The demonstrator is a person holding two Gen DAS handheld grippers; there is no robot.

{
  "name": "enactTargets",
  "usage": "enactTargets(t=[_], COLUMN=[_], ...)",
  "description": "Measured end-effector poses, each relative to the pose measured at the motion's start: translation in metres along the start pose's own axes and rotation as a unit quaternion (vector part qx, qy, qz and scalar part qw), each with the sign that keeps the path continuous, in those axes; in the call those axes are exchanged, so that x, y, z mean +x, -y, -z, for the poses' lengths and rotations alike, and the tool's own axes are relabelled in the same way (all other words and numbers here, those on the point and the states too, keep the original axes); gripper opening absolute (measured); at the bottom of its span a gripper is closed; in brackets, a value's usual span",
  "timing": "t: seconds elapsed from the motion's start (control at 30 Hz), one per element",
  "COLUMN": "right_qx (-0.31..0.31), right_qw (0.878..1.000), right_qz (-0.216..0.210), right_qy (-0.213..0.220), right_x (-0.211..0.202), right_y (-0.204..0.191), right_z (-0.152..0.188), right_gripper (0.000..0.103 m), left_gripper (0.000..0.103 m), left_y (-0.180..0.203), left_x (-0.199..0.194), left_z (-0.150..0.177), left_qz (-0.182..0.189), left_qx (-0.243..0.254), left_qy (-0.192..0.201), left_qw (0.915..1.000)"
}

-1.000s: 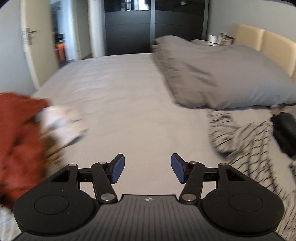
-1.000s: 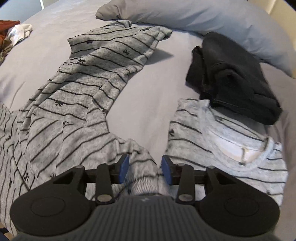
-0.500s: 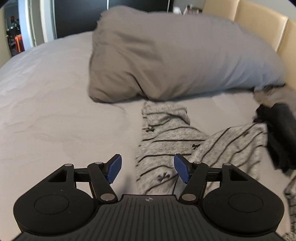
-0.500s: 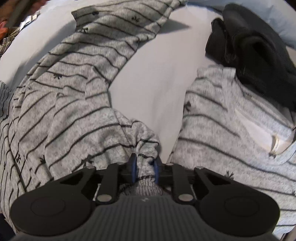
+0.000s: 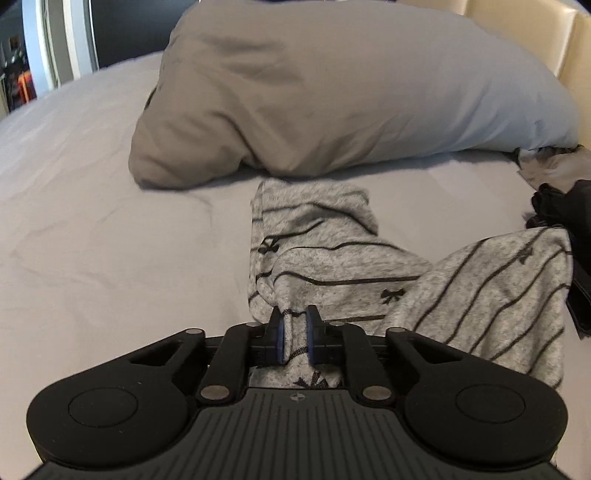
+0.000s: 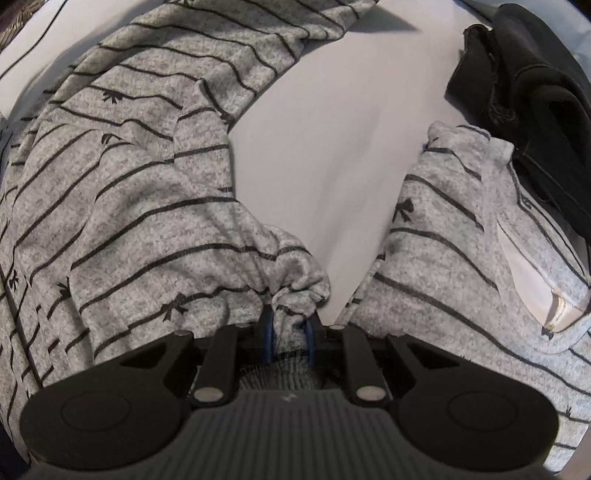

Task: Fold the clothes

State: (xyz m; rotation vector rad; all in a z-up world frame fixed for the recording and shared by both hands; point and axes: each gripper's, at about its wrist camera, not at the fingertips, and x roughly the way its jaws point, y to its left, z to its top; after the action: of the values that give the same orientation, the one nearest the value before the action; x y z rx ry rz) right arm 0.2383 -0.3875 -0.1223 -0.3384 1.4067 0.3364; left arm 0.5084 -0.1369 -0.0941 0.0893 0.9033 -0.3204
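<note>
A grey striped top with small black bows (image 6: 140, 192) lies spread on the bed; it also shows in the left wrist view (image 5: 332, 266). My left gripper (image 5: 294, 334) is shut on a fold of one sleeve near the pillow. My right gripper (image 6: 290, 332) is shut on the bunched cuff of the other sleeve (image 6: 295, 291), held just over the sheet. The top's neckline with its white label (image 6: 535, 280) lies to the right.
A large grey pillow (image 5: 351, 92) lies just beyond the left gripper. A black folded garment (image 6: 524, 96) sits at the right, touching the top's shoulder; it also shows in the left wrist view (image 5: 569, 221). Bare grey sheet (image 5: 92, 240) stretches left. A cream headboard (image 5: 517, 29) stands behind.
My left gripper swung right from the red clothes to the striped sleeve and closed on it. My right gripper closed on the cuff and moved in closer.
</note>
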Motion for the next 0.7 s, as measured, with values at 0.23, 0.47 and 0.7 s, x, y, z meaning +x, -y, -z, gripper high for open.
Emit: enactTargets(t=[0.23,0.47,0.7], right_qx=[-0.004,-0.002,0.0], right_qw=[1.0,1.0,1.0], right_qz=[0.006,0.01,0.014], right_qy=[0.002,0.006,-0.001], right_x=[0.001,-0.001,-0.001], right_y=[-0.002,-0.004,-0.004], right_z=[0.003,0.007,0.008], right_gripper=[0.019,0.019,0.019], left_gripper=[0.008,0.008,0.011], left_y=[-0.033,-0.114,-0.193], left_x=[-0.089,-0.201,-0.217], left_z=[-0.009,0.023,0.115], left_qz=[-0.041,-0.139,-0.166], left_qx=[-0.006,-0.013,-0.068], left_qy=[0.069,0.064,-0.103], left_qw=[0.9968,0.9882,0.9784])
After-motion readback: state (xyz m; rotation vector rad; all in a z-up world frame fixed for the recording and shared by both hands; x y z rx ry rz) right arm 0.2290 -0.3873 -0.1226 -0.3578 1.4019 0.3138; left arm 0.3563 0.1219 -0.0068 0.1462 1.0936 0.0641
